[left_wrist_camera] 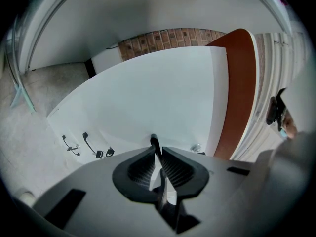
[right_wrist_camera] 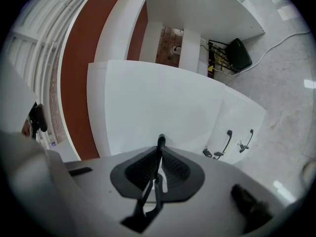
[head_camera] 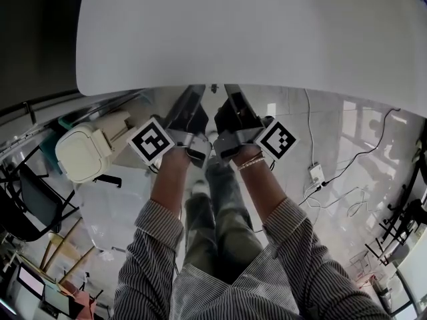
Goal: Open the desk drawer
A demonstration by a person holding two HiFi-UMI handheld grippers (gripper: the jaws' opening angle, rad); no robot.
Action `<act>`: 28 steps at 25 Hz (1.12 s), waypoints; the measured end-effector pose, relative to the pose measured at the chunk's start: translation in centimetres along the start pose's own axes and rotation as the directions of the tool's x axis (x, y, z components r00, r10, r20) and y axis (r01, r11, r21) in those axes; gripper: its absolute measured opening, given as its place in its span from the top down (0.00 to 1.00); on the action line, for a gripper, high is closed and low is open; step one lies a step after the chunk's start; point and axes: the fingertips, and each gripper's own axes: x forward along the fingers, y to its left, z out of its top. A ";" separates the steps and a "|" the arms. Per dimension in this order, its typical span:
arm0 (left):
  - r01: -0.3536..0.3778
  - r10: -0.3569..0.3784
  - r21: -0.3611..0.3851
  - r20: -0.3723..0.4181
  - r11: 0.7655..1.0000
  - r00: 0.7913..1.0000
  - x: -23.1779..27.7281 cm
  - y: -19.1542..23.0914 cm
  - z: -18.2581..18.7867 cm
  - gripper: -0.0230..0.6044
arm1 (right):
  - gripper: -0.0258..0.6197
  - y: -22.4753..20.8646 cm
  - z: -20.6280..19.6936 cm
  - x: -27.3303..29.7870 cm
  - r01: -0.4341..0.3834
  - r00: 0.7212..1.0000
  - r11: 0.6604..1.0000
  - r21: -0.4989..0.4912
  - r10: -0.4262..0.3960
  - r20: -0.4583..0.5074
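Both grippers are being held side by side right under the near edge of the white desk top [head_camera: 253, 32], each one being gripped by a hand in a striped sleeve: left hand [head_camera: 172, 159], right hand [head_camera: 252, 157].

The left gripper [left_wrist_camera: 156, 149] is being squeezed shut on a thin black handle [left_wrist_camera: 153, 141] - the bar is being pinched between the ribbed pads, with its tip poking out just above them. Same deal on the other side: the right gripper [right_wrist_camera: 160, 149] is being clamped on a thin black bar too. Whether one handle or two is being grabbed can't be told from these views.

The drawer [left_wrist_camera: 148, 98] is being faced head-on, its plain white front sitting just below the desk top's near edge. How far it's being pulled out can't be made out.

A brown panel [left_wrist_camera: 239, 83] is being seen right beside the drawer front, and a couple of spare black pulls [left_wrist_camera: 88, 143] are showing on a white cabinet front off to the side. Down on the floor, a cream bin [head_camera: 83, 152] is sitting below the desk top's left corner, and a power strip [head_camera: 313, 173] with cables is lying off toward the right.
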 end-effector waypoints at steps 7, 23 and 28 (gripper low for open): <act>-0.021 0.021 0.002 0.001 1.000 1.000 -2.3 0.0 -1.7 0.88 | 0.90 0.0 -1.4 -2.4 0.000 1.000 1.000 -0.013 0.000 -0.008; -0.027 0.029 0.032 -0.063 0.999 0.998 -6.8 1.0 -5.6 0.88 | 0.90 -1.0 -4.3 -7.5 -0.010 1.000 1.000 0.001 0.010 0.025; -0.029 0.032 0.040 -0.069 0.999 0.997 -8.6 1.5 -6.4 0.88 | 0.90 -1.4 -5.7 -8.8 -0.005 1.000 1.000 0.010 0.004 0.020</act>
